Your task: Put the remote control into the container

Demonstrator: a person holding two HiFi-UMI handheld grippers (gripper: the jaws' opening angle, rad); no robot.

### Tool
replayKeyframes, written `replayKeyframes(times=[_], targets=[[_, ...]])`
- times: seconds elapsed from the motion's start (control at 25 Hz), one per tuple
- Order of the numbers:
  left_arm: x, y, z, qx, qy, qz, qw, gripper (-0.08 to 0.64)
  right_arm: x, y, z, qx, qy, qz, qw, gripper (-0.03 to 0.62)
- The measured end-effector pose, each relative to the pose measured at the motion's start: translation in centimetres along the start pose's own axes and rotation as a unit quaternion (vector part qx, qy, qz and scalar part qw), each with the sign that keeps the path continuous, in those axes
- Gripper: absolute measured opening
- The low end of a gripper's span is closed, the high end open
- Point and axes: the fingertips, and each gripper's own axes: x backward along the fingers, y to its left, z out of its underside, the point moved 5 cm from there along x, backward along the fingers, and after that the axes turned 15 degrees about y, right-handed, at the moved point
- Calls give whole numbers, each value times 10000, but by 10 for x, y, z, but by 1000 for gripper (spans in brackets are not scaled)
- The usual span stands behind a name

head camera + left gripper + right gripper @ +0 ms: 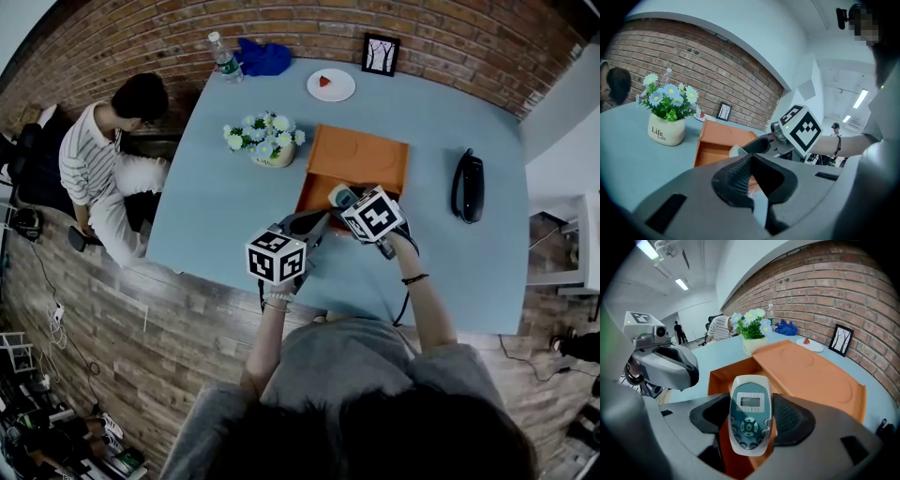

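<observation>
Right gripper view: right gripper (751, 404) jaws clamped on the white-and-teal remote control with small screen and round button pad (750, 416), pads on its two long sides. Remote's long axis runs along the jaws, screen end pointing away, face up. Just past and below that far end sits the open orange box container (723, 377), its flat orange lid (811, 373) folded out to the right of the cavity. So the target is ahead and down from the jaws; judging from this, the next move is a short forward dip and release, nose first, keeping clear of the near wall. Left gripper (751, 161): tips together, nothing held, only a gap behind them showing orange. It hangs just beside the right one, on its left, near the box's near side but off it. The right is the nearer and the only loaded one. Head view puts the remote over the near edge of the box, above the light-blue table (216, 206). Farther out: white pot of blue-and-white flowers (265, 142) left of the lid, black handset (468, 186) well right, white plate (331, 84) and black-framed picture (380, 53) by the far brick wall.
</observation>
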Motion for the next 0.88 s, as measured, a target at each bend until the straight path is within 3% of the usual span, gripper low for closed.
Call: replayKeyframes(times=[0.44, 0.88], targets=[[1, 9, 4, 137, 59, -10, 9999, 3, -31, 2, -4, 106, 650, 21, 9978, 287], [4, 10, 4, 187, 58, -39, 9998, 3, -43, 3, -3, 231, 958, 102, 9951, 287]])
